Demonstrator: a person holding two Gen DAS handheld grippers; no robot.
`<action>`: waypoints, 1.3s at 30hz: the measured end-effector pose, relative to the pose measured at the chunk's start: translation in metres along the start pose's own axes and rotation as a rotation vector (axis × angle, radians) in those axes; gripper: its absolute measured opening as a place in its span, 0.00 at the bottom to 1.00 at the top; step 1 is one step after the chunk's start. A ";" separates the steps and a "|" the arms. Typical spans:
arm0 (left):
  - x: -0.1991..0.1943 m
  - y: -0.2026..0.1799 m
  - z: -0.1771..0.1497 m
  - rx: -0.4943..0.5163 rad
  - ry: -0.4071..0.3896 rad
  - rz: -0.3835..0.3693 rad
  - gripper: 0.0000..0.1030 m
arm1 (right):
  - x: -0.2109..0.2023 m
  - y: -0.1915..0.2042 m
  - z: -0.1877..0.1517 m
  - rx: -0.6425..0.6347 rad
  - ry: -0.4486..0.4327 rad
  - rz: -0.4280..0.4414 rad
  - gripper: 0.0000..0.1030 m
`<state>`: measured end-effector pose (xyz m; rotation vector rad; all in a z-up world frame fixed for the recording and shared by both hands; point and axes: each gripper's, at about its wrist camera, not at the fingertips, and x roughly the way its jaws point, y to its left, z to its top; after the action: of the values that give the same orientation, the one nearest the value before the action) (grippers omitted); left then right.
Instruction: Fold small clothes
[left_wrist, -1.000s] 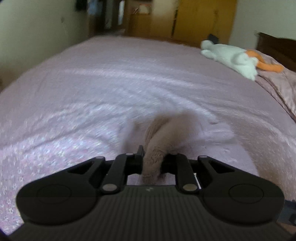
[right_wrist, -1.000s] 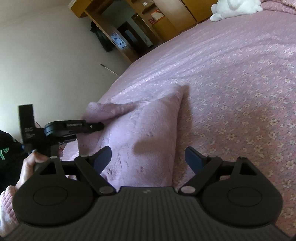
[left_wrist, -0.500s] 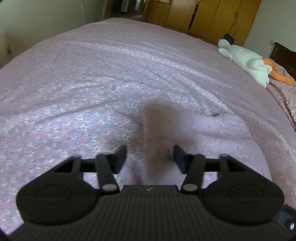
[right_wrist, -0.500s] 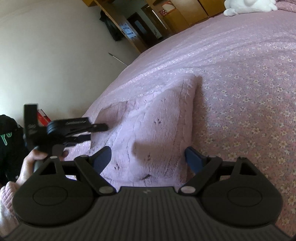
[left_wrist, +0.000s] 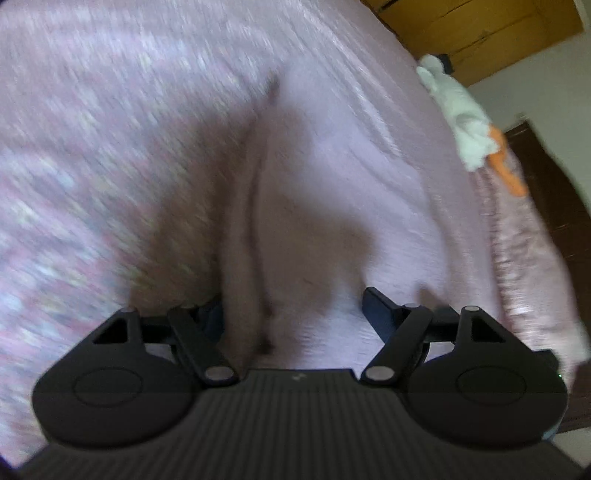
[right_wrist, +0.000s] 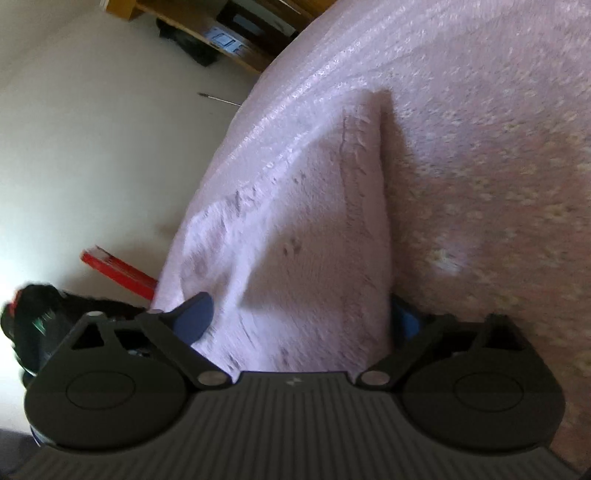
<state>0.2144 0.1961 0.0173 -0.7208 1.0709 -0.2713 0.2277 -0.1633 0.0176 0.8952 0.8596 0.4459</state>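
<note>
- My left gripper: jaws spread wide, gripping nothing. The pink knitted garment lies on the bed directly ahead and runs in between the two fingers; whether either finger touches it I cannot tell, since this view is smeared by motion.
- My right gripper: jaws equally wide, nothing pinched. The same garment fills the gap between its blue-tipped fingers, a corner of it pointing away up the bed.
- Garment, left view only: a long fold ridge runs away from the camera, with a dark shadow beside it on the left.
- Garment, right view only: the knit texture shows sharply, and the piece lies close to the edge of the bed.
- Bedspread: pink, with a small floral pattern, seen in both views.
- Left view only: a white plush toy with orange parts, lying well apart from the garment at the far right; yellow-brown cupboards behind it.
- Right view only: a pale wall, a red object low beside the bed, and a wooden shelf in the far corner.
</note>
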 end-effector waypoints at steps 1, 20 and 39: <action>0.002 -0.001 0.000 0.008 0.002 -0.009 0.77 | 0.004 0.001 0.003 0.015 0.013 0.001 1.00; -0.019 -0.076 -0.078 0.154 0.112 -0.234 0.44 | -0.138 0.051 -0.011 -0.116 -0.002 -0.098 0.45; -0.037 -0.090 -0.191 0.403 0.019 0.124 0.53 | -0.181 -0.007 -0.112 -0.125 -0.040 -0.271 0.70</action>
<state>0.0426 0.0719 0.0485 -0.2903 1.0328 -0.3747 0.0304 -0.2321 0.0572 0.6593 0.8913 0.2420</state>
